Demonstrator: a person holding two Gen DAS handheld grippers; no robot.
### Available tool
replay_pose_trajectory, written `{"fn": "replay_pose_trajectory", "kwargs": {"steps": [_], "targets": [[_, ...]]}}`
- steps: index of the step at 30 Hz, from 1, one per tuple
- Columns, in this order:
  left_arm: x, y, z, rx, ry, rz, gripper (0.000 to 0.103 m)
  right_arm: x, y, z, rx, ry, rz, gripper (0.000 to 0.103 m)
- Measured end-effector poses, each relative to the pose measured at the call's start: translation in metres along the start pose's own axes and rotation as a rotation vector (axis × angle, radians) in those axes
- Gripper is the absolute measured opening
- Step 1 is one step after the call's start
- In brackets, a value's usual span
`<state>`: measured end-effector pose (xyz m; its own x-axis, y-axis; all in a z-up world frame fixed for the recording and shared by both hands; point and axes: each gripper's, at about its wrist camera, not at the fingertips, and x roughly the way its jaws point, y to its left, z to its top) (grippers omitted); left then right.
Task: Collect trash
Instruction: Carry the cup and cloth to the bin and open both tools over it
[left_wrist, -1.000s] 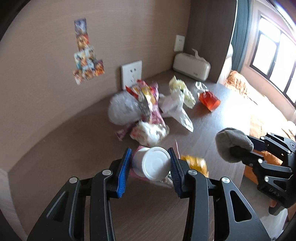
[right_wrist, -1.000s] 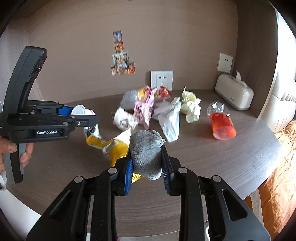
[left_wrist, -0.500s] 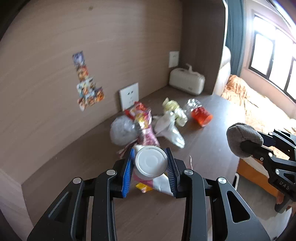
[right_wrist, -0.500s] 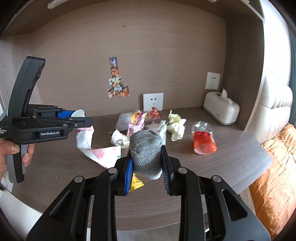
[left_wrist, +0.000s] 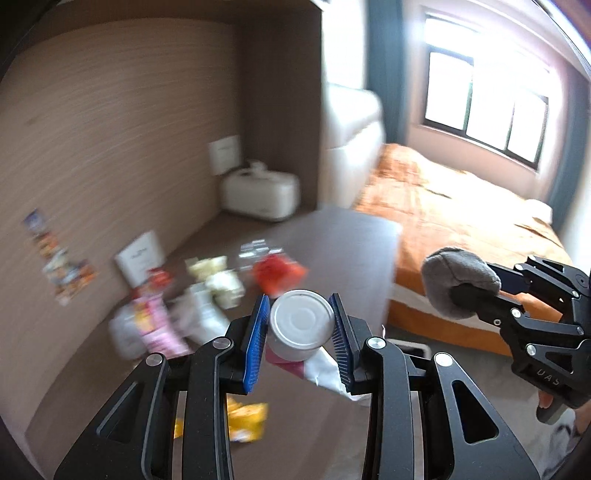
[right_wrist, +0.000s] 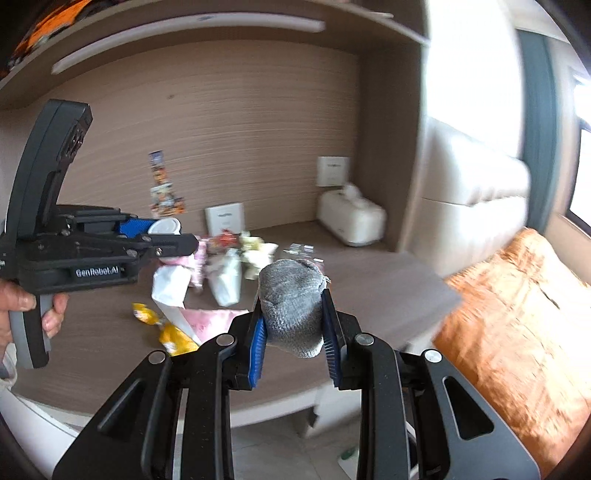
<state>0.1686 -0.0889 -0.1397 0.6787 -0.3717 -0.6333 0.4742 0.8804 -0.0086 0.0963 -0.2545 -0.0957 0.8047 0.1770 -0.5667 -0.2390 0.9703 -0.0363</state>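
My left gripper is shut on a white paper cup with a pink and white wrapper hanging below it, held above the desk. It also shows in the right wrist view, with the wrapper dangling. My right gripper is shut on a grey balled sock, which also shows in the left wrist view, off the desk's front edge. A pile of trash lies on the desk: wrappers, white bags, a yellow packet, an orange plastic cup.
The brown desk sits in a wooden alcove with wall sockets and stickers. A white tissue box stands at the back right. A bed with an orange cover lies to the right. A bin rim shows below.
Both grippers have lifted and swung right, away from the desk, still holding the cup with wrapper and the sock. The wrapper has come up off the desk.
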Motion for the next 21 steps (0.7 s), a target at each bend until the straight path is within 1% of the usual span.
{"fn": "replay_pose_trajectory", "kwargs": {"steps": [4, 6, 10, 12, 15, 16, 18, 21], "targets": [[0.032, -0.049, 0.011, 0.050, 0.019, -0.095, 0.033, -0.015, -0.040, -0.015, 0.058, 0.015, -0.076, 0.029], [0.052, -0.075, 0.014, 0.074, 0.040, -0.152, 0.033, -0.021, -0.063, -0.025, 0.091, 0.029, -0.121, 0.029], [0.093, -0.122, 0.015, 0.114, 0.082, -0.231, 0.033, -0.026, -0.106, -0.047, 0.154, 0.060, -0.186, 0.029], [0.120, -0.147, 0.014, 0.133, 0.111, -0.269, 0.033, -0.021, -0.133, -0.062, 0.193, 0.087, -0.215, 0.029], [0.153, -0.175, 0.010, 0.152, 0.143, -0.308, 0.033, -0.006, -0.169, -0.084, 0.264, 0.129, -0.218, 0.029], [0.169, -0.187, 0.007, 0.158, 0.160, -0.324, 0.033, -0.001, -0.179, -0.091, 0.278, 0.140, -0.219, 0.029], [0.189, -0.204, 0.000, 0.175, 0.184, -0.339, 0.033, 0.013, -0.199, -0.109, 0.304, 0.171, -0.227, 0.029], [0.228, -0.229, -0.015, 0.205, 0.230, -0.367, 0.033, 0.032, -0.220, -0.131, 0.330, 0.207, -0.234, 0.029]]}}
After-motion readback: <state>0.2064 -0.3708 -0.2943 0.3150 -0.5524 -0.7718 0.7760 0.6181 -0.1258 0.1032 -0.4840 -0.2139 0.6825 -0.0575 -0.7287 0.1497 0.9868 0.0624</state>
